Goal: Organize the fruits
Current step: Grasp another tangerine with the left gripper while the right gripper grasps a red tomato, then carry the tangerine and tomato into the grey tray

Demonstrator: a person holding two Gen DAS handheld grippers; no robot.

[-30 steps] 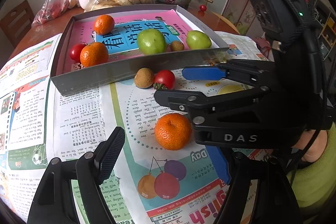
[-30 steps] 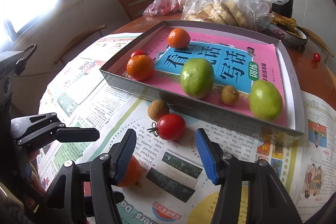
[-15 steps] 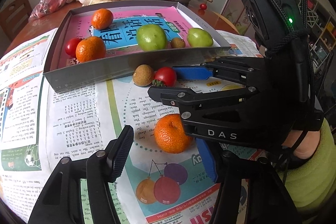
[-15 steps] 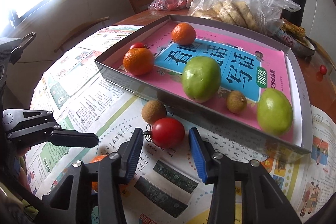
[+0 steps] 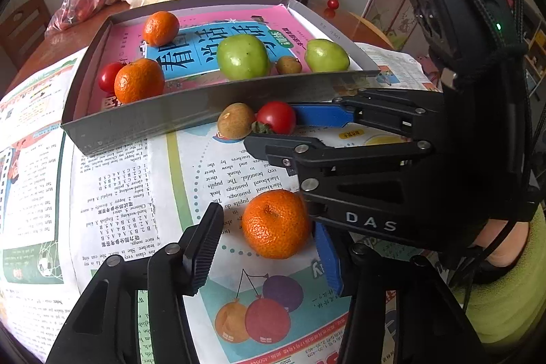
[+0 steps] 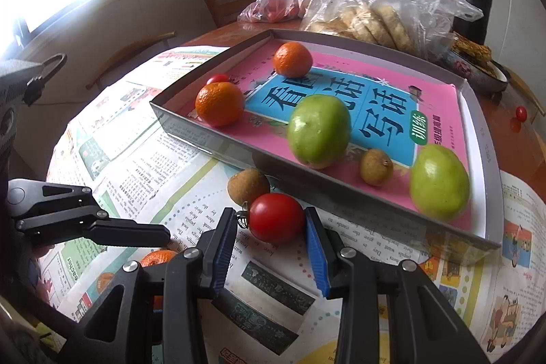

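Note:
An orange tangerine (image 5: 276, 224) lies on the newspaper between the fingers of my left gripper (image 5: 268, 220). Its jaws are closing; a gap still shows at the left black pad (image 5: 204, 248). A red cherry tomato (image 6: 276, 217) sits between the blue pads of my right gripper (image 6: 269, 217), whose jaws are also closing, with the right pad (image 6: 314, 248) at the tomato's skin. A brown longan (image 6: 248, 185) lies just beside the tomato. The grey tray (image 6: 191, 132) with a pink book holds two tangerines, two green fruits, a longan and a small tomato.
Newspaper (image 5: 112, 186) covers the round wooden table. Plastic bags of food (image 6: 372, 9), a dark flask (image 6: 472, 5) and a bowl (image 6: 477, 70) stand behind the tray. A loose cherry tomato (image 6: 521, 113) lies on the bare wood at the far right. A green sleeve (image 5: 505, 289) is at the right.
Both grippers have narrowed their jaws. The left fingers have drawn in around the tangerine, and the right pads have moved forward and closed in on either side of the cherry tomato.

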